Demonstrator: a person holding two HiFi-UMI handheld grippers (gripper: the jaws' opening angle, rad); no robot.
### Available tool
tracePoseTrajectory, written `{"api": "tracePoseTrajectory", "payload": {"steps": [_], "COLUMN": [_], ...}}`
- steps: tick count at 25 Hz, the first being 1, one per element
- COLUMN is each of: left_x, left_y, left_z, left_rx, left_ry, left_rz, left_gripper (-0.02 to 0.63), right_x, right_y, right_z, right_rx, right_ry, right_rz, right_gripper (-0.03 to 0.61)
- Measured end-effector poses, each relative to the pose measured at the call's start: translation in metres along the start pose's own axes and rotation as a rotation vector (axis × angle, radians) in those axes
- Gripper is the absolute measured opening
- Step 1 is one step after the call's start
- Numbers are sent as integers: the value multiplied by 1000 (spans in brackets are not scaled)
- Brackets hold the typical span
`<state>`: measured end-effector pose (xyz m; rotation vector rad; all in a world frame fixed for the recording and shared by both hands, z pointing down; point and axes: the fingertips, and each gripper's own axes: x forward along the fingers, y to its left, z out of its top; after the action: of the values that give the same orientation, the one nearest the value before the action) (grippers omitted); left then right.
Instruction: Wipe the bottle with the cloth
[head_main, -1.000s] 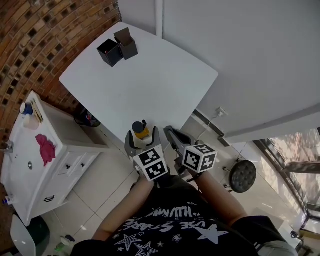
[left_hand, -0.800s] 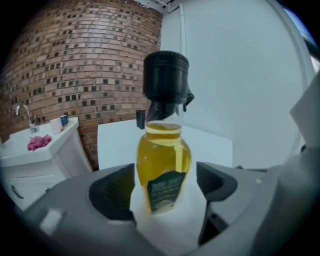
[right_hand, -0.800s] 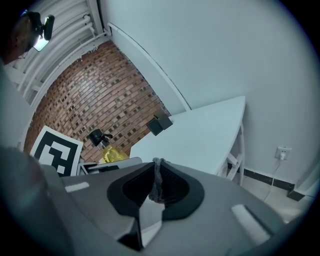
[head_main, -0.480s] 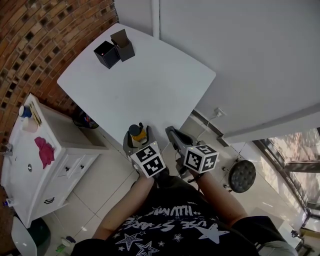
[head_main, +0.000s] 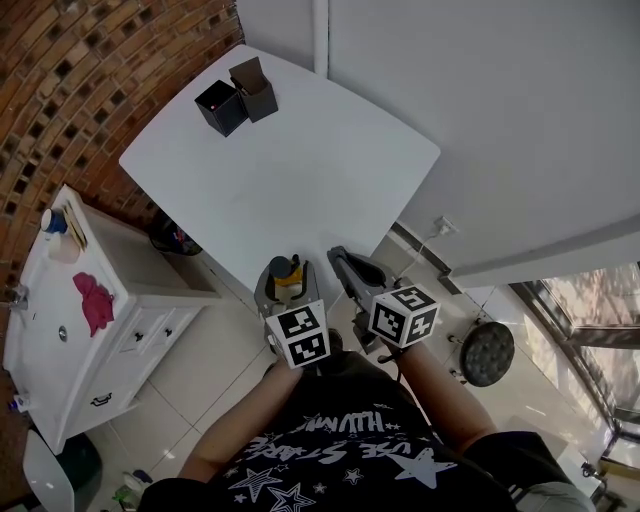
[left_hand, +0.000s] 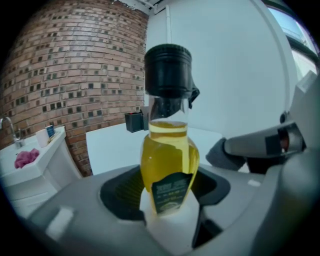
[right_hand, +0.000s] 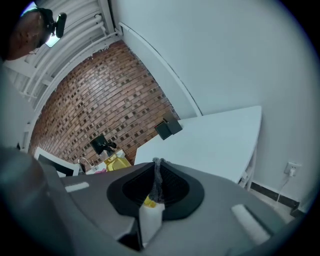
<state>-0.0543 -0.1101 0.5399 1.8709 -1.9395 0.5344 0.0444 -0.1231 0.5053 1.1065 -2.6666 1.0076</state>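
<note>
wiping not started yet. left gripper (left_hand: 167, 192) has its jaws closing round the bottle (left_hand: 169, 150) at the table (head_main: 300, 150) corner, not clamped yet i think. right gripper (right_hand: 157, 186) is pinched tight on the cloth (left_hand: 220, 154), just beside the bottle.

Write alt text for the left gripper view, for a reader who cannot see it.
A clear bottle of yellow liquid with a black cap stands upright between the left gripper's fingers, which are closing around it. At right, the right gripper holds a grey cloth at its tip; behind are a white table and a brick wall.
</note>
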Motion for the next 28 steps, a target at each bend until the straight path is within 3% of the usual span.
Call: {"api": "tracePoseTrajectory", "payload": {"steps": [5, 9, 14, 18, 22, 28], "left_x": [-7, -17, -24, -33, -38, -40], "left_y": [-13, -28, -36, -40, -40, -42], "left_z": [-3, -9, -13, -16, -19, -20], "left_rx": [97, 197, 296, 381, 433, 475], "left_ry": [-35, -76, -103, -112, -121, -114], "left_rz": [-199, -425, -656, -845, -962, -1037], "left_gripper": [262, 262, 261, 261, 261, 262], "right_x": [6, 7, 10, 9, 11, 11], "right_y": [29, 50, 68, 73, 72, 75], "right_z": [14, 24, 23, 18, 16, 14], "right_rx": [-98, -37, -41, -25, 14, 48], "right_ry": [-15, -20, 32, 63, 59, 38], "right_rz": [108, 188, 288, 321, 308, 270], "right_gripper": [35, 35, 35, 35, 35, 35]}}
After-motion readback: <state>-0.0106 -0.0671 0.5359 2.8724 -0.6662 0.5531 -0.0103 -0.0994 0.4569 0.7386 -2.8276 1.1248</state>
